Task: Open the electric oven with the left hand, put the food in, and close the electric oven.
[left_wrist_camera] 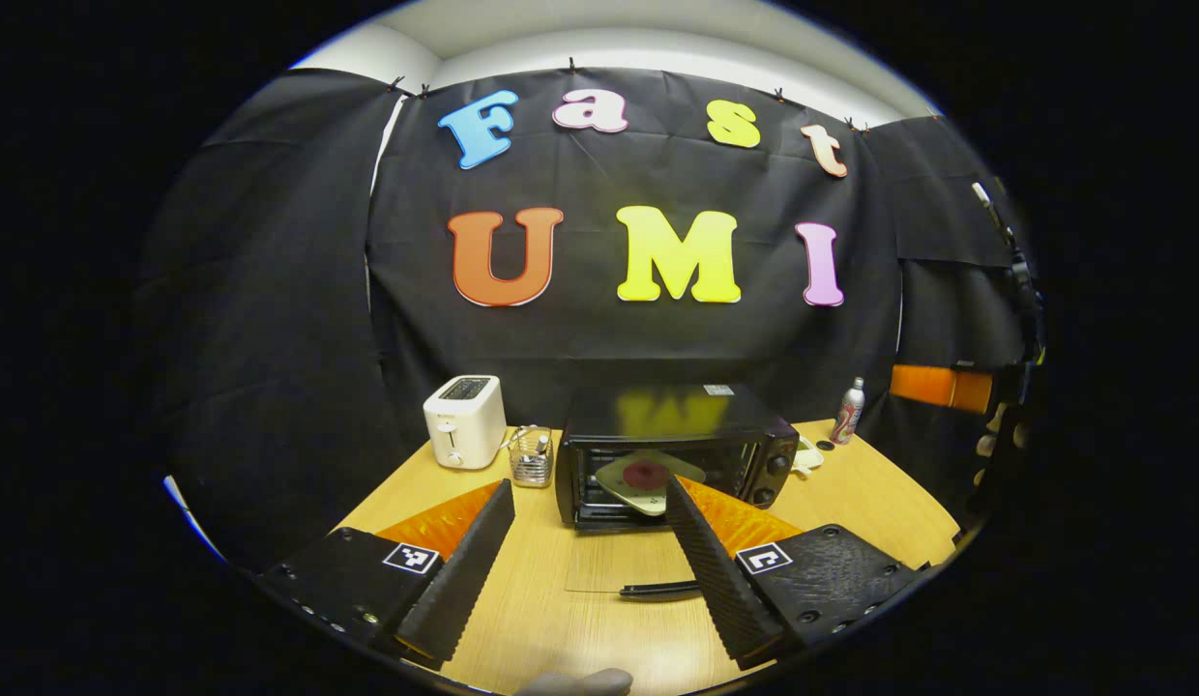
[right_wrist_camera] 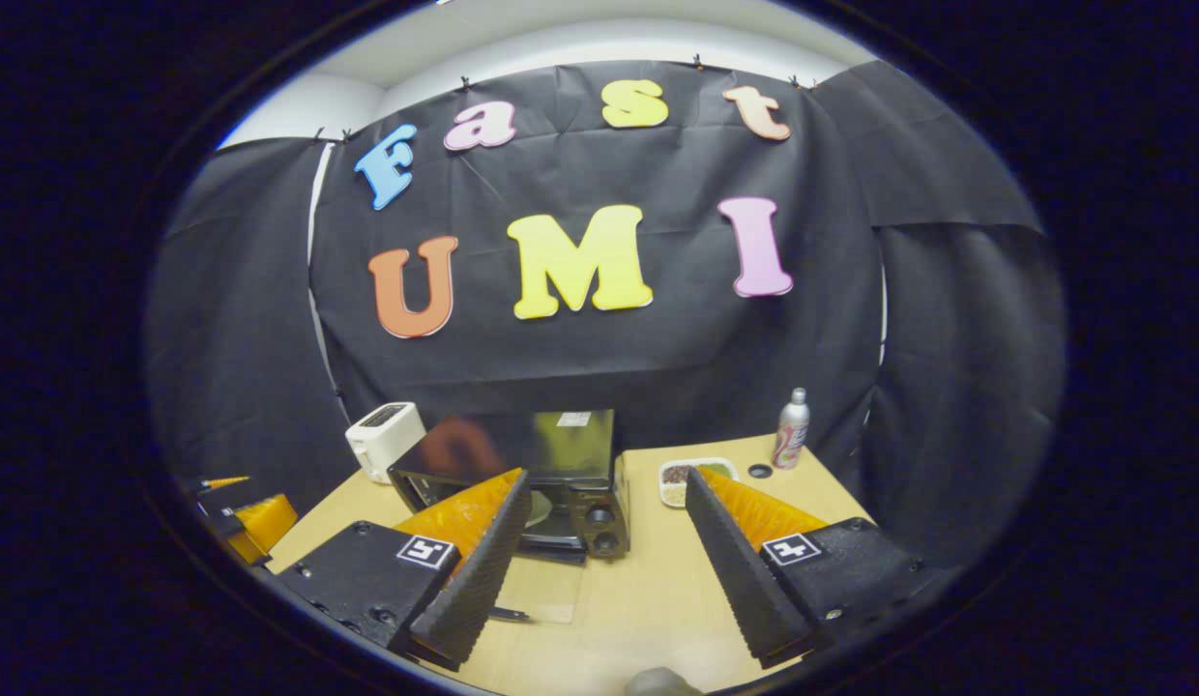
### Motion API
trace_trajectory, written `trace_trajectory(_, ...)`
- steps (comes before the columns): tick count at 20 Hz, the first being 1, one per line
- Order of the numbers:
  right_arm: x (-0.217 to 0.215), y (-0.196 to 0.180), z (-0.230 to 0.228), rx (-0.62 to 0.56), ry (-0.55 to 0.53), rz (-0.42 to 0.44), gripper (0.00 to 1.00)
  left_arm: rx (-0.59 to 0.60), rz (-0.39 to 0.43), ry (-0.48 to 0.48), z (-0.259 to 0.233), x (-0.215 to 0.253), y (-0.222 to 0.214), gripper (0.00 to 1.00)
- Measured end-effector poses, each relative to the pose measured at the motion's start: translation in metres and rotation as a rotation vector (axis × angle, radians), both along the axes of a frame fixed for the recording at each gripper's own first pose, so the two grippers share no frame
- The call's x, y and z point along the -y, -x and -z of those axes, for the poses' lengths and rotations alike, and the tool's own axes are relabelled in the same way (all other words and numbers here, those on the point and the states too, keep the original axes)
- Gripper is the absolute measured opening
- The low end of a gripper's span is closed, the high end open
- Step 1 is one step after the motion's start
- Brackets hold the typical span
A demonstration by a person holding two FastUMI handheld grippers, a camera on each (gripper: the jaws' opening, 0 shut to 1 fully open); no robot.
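The black electric oven (left_wrist_camera: 677, 440) stands at the back of the wooden table with its glass door (left_wrist_camera: 609, 565) folded down flat, handle (left_wrist_camera: 657, 588) toward me. Inside it rests a pale plate with a dark round piece of food (left_wrist_camera: 644, 476). My left gripper (left_wrist_camera: 590, 503) is open in front of the door, holding nothing. In the right gripper view the oven (right_wrist_camera: 561, 464) is ahead on the left, its door (right_wrist_camera: 551, 590) down. My right gripper (right_wrist_camera: 607, 488) is open and empty, apart from the oven. The left gripper (right_wrist_camera: 242, 517) shows far left.
A white toaster (left_wrist_camera: 464, 420) and a wire basket (left_wrist_camera: 532, 456) stand left of the oven. Right of it are a white food tray (right_wrist_camera: 691, 478), a small dark cap (right_wrist_camera: 759, 471) and a bottle (right_wrist_camera: 791, 428). The table's (left_wrist_camera: 880, 503) bare wood lies before me.
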State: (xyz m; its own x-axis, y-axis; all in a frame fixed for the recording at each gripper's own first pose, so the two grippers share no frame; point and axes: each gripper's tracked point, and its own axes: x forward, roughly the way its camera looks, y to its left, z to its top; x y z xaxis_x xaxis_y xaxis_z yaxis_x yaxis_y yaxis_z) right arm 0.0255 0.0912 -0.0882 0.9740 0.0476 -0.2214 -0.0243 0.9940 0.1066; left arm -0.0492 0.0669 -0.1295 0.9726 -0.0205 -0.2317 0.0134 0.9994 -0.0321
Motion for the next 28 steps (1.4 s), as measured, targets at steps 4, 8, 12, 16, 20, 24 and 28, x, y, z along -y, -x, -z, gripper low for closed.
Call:
trace_trajectory(4, 0.026, 0.032, -0.016, 0.015, 0.033, 0.066, 0.95, -0.066, 0.043, 0.000, 0.047, 0.018, 0.002, 0.96)
trace_trajectory(8, 0.040, 0.056, -0.029, 0.016, 0.058, 0.093, 1.00, -0.146, 0.083, -0.007, 0.098, 0.041, 0.008, 0.96)
trace_trajectory(12, 0.055, 0.068, -0.028, -0.010, 0.082, 0.118, 0.96, -0.250, 0.102, 0.029, 0.152, 0.066, 0.017, 0.96)
trace_trajectory(16, 0.064, 0.075, -0.027, -0.033, 0.109, 0.135, 0.96, -0.300, 0.124, 0.004, 0.185, 0.080, 0.014, 0.96)
trace_trajectory(20, 0.062, 0.075, -0.020, -0.052, 0.113, 0.141, 0.96, -0.339, 0.140, -0.001, 0.211, 0.093, 0.006, 0.96)
trace_trajectory(24, 0.061, 0.074, -0.013, -0.072, 0.132, 0.139, 1.00, -0.377, 0.146, -0.021, 0.238, 0.099, -0.008, 0.96)
trace_trajectory(28, 0.061, 0.072, -0.012, -0.077, 0.144, 0.149, 1.00, -0.403, 0.131, -0.030, 0.255, 0.102, -0.020, 0.96)
